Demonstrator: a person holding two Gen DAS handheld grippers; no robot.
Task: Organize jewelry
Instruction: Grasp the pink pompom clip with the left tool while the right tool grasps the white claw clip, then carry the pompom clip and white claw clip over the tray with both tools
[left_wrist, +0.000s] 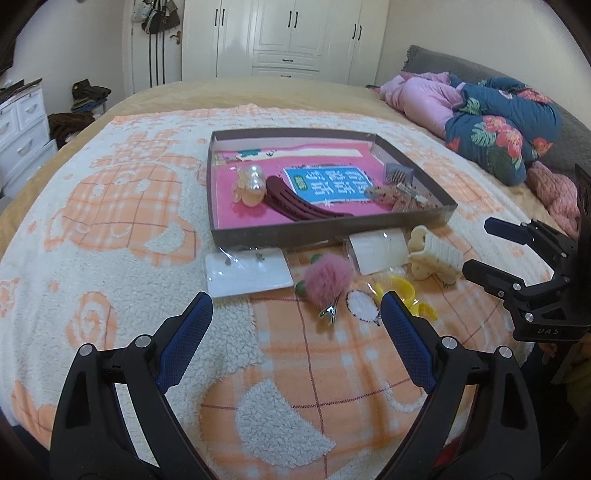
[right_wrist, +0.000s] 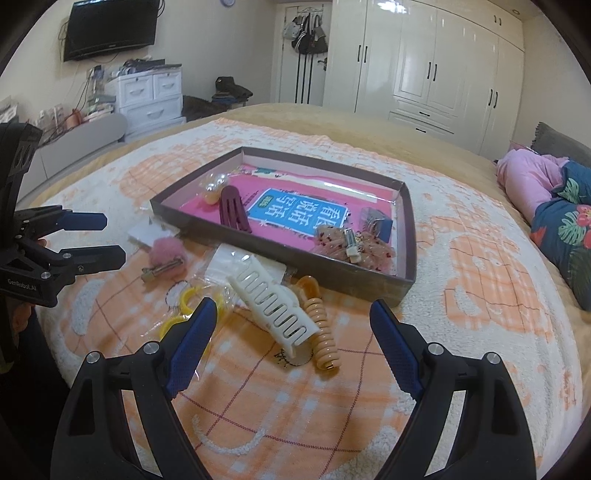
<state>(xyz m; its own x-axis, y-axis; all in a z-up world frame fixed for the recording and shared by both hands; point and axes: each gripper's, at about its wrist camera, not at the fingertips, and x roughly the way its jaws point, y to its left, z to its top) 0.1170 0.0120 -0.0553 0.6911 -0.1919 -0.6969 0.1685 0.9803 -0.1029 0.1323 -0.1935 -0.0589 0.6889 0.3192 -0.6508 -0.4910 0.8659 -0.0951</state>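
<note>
A shallow brown box (left_wrist: 317, 236) (right_wrist: 280, 258) with a pink lining lies on the bed. It holds a pearl clip (left_wrist: 251, 181), a maroon hair clip (left_wrist: 295, 201) (right_wrist: 232, 212), a small comb (left_wrist: 397, 173) and a speckled pink clip (right_wrist: 354, 243). In front of it lie a pink pompom clip (left_wrist: 327, 278) (right_wrist: 166, 254), a cream claw clip (left_wrist: 436, 256) (right_wrist: 277, 314), an orange spiral tie (right_wrist: 323, 332), yellow rings (left_wrist: 400, 288) (right_wrist: 184, 299) and earring cards (left_wrist: 247, 273). My left gripper (left_wrist: 297, 306) is open and empty just before the pompom. My right gripper (right_wrist: 293, 314) is open and empty over the claw clip.
The bed carries an orange-and-white fleece blanket (left_wrist: 110, 221). Folded pink and floral bedding (left_wrist: 491, 118) lies at the right. White wardrobes (right_wrist: 443, 62) and a drawer unit (right_wrist: 147, 92) stand beyond the bed.
</note>
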